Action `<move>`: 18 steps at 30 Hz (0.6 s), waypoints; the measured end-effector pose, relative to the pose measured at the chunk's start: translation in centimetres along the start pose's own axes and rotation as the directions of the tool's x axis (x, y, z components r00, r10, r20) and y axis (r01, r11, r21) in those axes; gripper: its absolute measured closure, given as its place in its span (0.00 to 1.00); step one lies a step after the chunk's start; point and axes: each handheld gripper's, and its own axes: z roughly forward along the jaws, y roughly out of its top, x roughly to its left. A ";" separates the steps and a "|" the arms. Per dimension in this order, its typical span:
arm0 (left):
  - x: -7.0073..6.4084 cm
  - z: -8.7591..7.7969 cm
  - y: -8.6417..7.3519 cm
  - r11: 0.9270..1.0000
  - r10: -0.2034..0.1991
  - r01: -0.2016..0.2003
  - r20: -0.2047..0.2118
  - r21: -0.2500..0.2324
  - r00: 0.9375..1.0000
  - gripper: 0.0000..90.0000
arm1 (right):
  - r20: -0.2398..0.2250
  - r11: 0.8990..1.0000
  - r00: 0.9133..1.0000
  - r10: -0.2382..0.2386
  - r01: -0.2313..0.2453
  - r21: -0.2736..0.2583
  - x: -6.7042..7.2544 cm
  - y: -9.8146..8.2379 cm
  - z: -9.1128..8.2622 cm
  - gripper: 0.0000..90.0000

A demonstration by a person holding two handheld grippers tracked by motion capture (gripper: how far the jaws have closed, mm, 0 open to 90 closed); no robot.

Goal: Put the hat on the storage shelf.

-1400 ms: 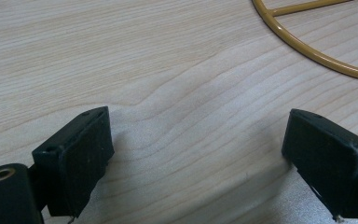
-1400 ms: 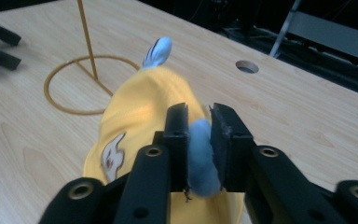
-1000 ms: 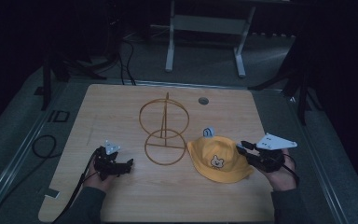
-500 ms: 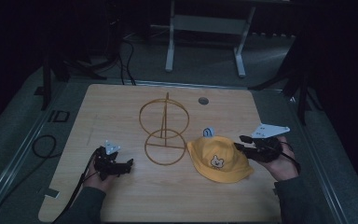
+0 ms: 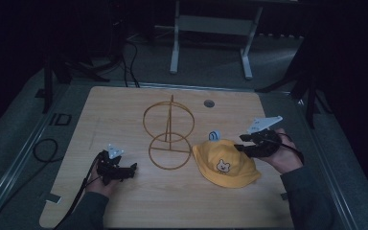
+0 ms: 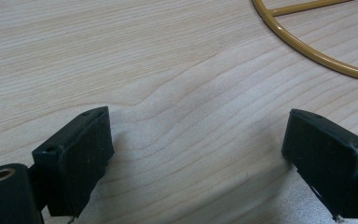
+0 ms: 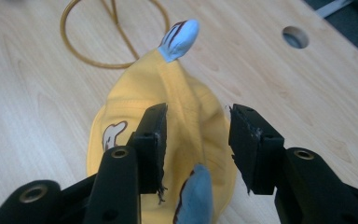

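We see a yellow hat (image 5: 225,163) with a little bear face lying flat on the wooden table (image 5: 124,120), in the lower right of the middle of the high view. It has two small blue ears (one pokes up at the far side, one sits close to the camera in the right gripper view). Just to its left stands a gold wire stand (image 5: 168,132) with one ring upright and one ring flat on the table. The stand has nothing on it.

Our right gripper (image 5: 239,145) hovers at the right edge of the hat. Its jaws have just been opening, and now they stand partly apart. In the right gripper view (image 7: 196,122) the hat lies below and between the jaws, but the pads do not press on it, so nothing is held.

Our left gripper (image 5: 133,168) rests low at the lower left of the high view, near the flat ring. Its jaws are wide apart with only bare wood between them (image 6: 196,140).

We think the job is to put the hat on the stand. That is not done yet. We must first grab the hat, lift it, and set it on the upright ring.
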 end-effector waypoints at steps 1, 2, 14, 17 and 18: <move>0.0 0.0 0.0 1.000 0.000 0.000 0.000 0.000 1.000 0.10 | -0.013 0.999 1.000 -0.022 0.022 0.032 0.1 0.4 0.3 0.63; 0.0 0.0 0.0 1.000 0.000 0.000 0.000 0.000 1.000 0.10 | -0.013 0.999 1.000 -0.022 0.022 0.032 0.1 0.4 0.3 0.63; 0.0 0.0 0.0 1.000 0.000 0.000 -0.001 -0.002 1.000 0.10 | -0.078 0.980 0.994 -0.078 0.091 0.176 -0.2 2.1 3.1 0.60; 0.0 0.0 0.0 1.000 0.000 0.000 -0.001 -0.002 1.000 0.10 | -0.095 0.969 0.991 -0.093 0.112 0.219 0.0 2.4 3.9 0.61; 0.0 0.0 0.0 1.000 0.000 0.000 -0.001 -0.002 1.000 0.10 | -0.101 0.964 0.990 -0.100 0.122 0.235 0.0 2.4 4.1 0.62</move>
